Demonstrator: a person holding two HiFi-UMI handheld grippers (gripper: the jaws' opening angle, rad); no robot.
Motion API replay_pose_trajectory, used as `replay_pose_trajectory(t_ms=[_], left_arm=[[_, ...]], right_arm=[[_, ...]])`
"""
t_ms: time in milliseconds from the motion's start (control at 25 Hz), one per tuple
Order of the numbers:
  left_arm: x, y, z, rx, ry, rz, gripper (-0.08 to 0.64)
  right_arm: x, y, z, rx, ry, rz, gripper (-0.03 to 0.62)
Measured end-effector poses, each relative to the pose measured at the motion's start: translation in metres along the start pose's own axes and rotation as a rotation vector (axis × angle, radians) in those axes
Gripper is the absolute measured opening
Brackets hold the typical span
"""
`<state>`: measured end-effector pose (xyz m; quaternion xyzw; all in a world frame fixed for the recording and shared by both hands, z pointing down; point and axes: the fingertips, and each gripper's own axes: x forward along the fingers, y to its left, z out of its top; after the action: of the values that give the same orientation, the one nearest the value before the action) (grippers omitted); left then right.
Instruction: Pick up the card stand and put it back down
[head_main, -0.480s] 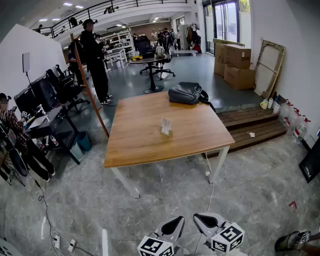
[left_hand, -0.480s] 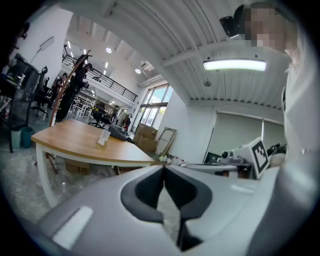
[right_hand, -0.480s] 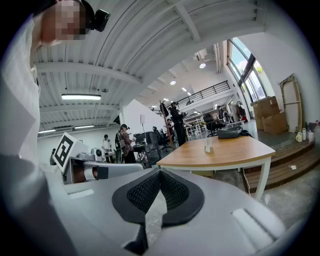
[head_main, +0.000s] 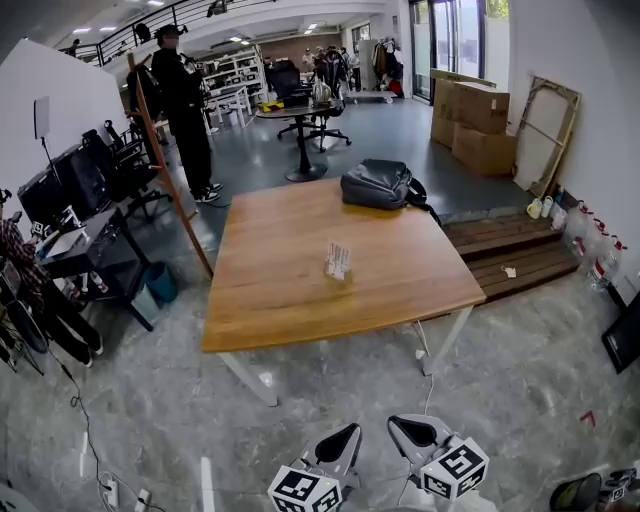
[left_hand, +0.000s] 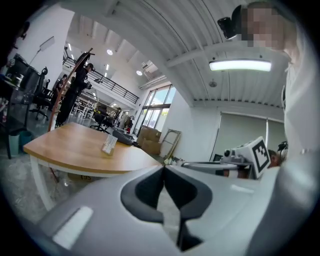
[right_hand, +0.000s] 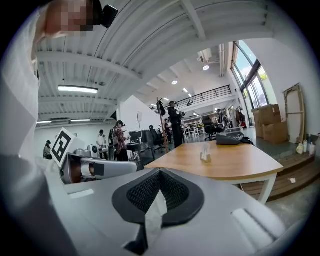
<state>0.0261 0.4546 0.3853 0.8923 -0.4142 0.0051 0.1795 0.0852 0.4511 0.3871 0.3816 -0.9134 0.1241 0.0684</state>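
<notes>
The card stand (head_main: 337, 260) stands upright near the middle of the bench (head_main: 270, 310). The left hand-held gripper (head_main: 343, 442) and the right hand-held gripper (head_main: 408, 434) hang well short of it, jaws together, nothing between them.

Head view looks down from afar; 2 gripper views look low and level; all 3 share the table (head_main: 280, 290) and card stand (head_main: 337, 260).

The right gripper (right_hand: 160, 171) has its jaws pressed together with nothing between them. Beyond it, the card stand (right_hand: 205, 152) stands upright on the wooden bench (right_hand: 235, 167), away from its edges. A dark bag (right_hand: 228, 139) lies at the far edge.
</notes>
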Motion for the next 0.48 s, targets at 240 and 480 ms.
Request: replay_pose_trajectory(t_ms=[240, 480], left_arm=[[0.047, 0.068, 0.04, 0.017, 0.011, -0.031, 0.008], [0.09, 0.112, 0.059, 0.016, 0.032, -0.088, 0.008]], right_arm=[[0.072, -0.041, 0.045, -0.002, -0.051, -0.04, -0.006], [0.124, -0.075, 0.059, 0.042, -0.058, -0.097, -0.006]])
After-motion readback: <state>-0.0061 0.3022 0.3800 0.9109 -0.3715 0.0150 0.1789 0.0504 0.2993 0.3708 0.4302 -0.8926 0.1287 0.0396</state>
